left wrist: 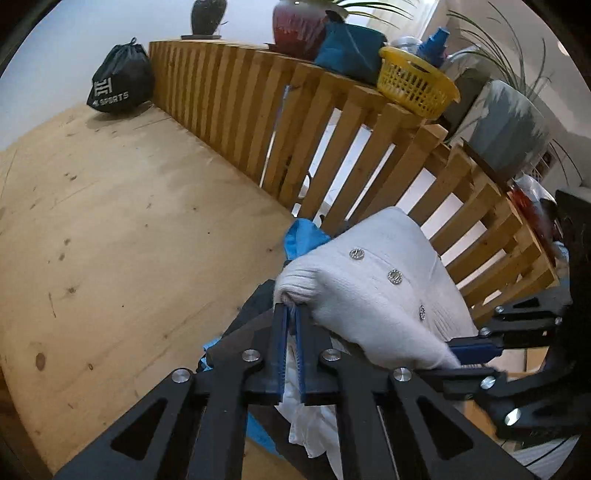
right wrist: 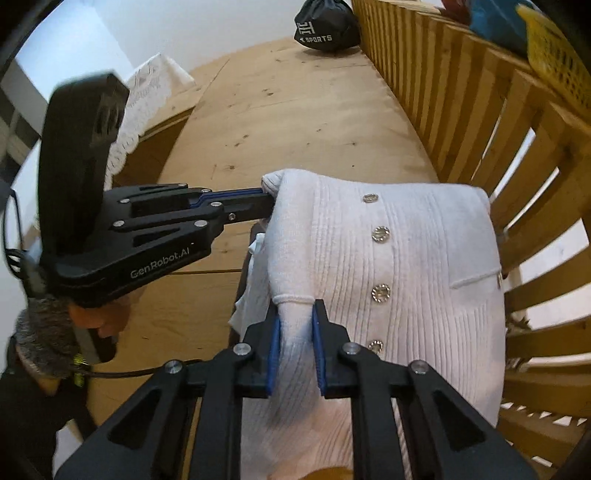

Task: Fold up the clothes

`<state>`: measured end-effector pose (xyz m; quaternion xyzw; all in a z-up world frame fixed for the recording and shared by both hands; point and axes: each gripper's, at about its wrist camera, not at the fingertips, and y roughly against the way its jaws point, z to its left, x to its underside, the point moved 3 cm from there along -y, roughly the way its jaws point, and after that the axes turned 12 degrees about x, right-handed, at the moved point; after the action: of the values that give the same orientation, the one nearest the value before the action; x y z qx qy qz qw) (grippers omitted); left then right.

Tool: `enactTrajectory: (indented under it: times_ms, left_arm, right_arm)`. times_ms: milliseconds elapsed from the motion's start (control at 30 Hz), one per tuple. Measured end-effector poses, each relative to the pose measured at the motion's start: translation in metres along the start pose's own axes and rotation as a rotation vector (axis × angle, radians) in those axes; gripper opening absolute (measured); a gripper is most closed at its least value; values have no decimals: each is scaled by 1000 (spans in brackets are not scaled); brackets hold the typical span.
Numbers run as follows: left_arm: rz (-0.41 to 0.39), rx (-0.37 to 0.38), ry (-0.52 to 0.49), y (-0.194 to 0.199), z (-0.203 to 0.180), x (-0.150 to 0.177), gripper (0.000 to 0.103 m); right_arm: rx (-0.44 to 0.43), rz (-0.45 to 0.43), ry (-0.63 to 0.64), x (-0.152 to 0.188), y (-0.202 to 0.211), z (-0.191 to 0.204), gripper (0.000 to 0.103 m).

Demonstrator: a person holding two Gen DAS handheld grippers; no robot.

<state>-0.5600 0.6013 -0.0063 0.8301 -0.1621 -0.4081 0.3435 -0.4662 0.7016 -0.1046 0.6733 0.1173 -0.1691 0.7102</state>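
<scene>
Right wrist: cardigan (right wrist: 388, 266) between gripper (right wrist: 295, 314) fingers.

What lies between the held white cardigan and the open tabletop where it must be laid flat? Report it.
Nothing visible blocks the way. The left gripper and right gripper are both shut on the white cardigan, and the bare wooden table stretches ahead of it. The black sports bag sits at the far end, and other clothes lie beneath the cardigan.

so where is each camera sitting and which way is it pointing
Left wrist: on the left hand-held gripper, facing the slatted wooden rail; the right hand-held gripper shows at right.
Right wrist: on the right hand-held gripper, looking along the wooden table; a hand shows.
Shared: white cardigan, black sports bag.
</scene>
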Motion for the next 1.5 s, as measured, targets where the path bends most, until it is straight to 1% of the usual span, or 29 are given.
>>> enactTrajectory:
  times_ms: [67,133,200,267,333,400,433,467,500,567,600,633,700,767,800,867,900,967,1033,1100,1167,1200,1233,1267,1333,1367,1400,1433,1500]
  left_arm:
    - [-7,-6,8,4,7,-4,3]
    - [-21,-26,54,8,19,-3,0]
    - [-36,-49,109,12,33,0,1]
    - [-52,-72,163,17,47,3,0]
    - [-67,-95,217,21,60,7,0]
    - [-62,-78,200,29,50,9,0]
    - [-56,-64,183,33,42,10,0]
    - [-57,-44,159,35,31,9,0]
    - [-62,-19,130,35,17,5,0]
    - [-73,31,73,36,-10,-1,0]
    - [-78,56,45,36,-24,-5,0]
    - [-67,85,14,30,-38,-7,0]
    - [-38,66,-35,11,-50,-7,7]
    - [28,-31,-71,-17,-38,6,7]
    - [67,-87,-87,-32,-30,14,5]
    - [83,-136,-35,-44,-3,30,5]
    - [65,-126,6,-43,7,34,5]
    - [7,-68,78,-27,12,33,5]
    - [-27,-51,68,-8,-4,31,2]
    - [-56,-45,39,12,-25,31,2]
    - [-60,0,-7,18,-58,42,5]
    - [-49,9,-14,13,-68,50,9]
    - [-34,19,-13,10,-75,60,8]
    - [-16,28,-12,4,-81,71,8]
    - [38,19,-17,-17,-84,94,12]
    - [78,-13,-28,-33,-81,107,11]
    - [88,-15,-25,-43,-77,115,11]
    - [77,4,-10,-50,-73,120,10]
    - [24,31,39,-40,-74,120,9]
  right_arm:
    - [-24,8,-1,1,1,-3,15]
    - [-55,20,-2,2,-3,-4,15]
    - [-116,52,-16,2,-17,-1,15]
    - [-186,92,-48,3,-32,1,25]
    - [-225,121,-104,3,-33,-6,27]
    - [-251,132,-149,4,-27,-15,29]
    - [-249,105,-148,5,-16,-21,29]
    - [-225,60,-145,6,-1,-29,29]
    - [-164,6,-126,6,12,-36,29]
    - [-3,-101,-64,5,35,-48,29]
    - [45,-126,-53,4,38,-54,27]
    - [66,-126,-58,3,34,-59,24]
    - [106,-125,-69,0,26,-69,19]
    - [155,-82,-69,3,0,-74,19]
    - [158,-29,-63,7,-22,-74,19]
    - [135,25,-41,17,-52,-66,18]
    - [136,27,-28,19,-55,-62,18]
    - [139,-8,-18,13,-38,-56,18]
    - [129,-70,-15,5,-14,-55,18]
    - [169,-135,18,-2,4,-52,19]
    - [207,-150,20,-6,6,-54,19]
    - [202,-141,-1,-6,3,-59,19]
    - [202,-129,-26,-4,-3,-64,20]
    - [209,-119,-45,0,-9,-70,21]
    - [223,-87,-64,9,-29,-83,33]
    - [228,-45,-60,12,-45,-91,45]
    - [231,-25,-70,14,-55,-98,54]
    - [232,-26,-92,14,-59,-105,57]
    - [220,-65,-161,16,-43,-113,58]
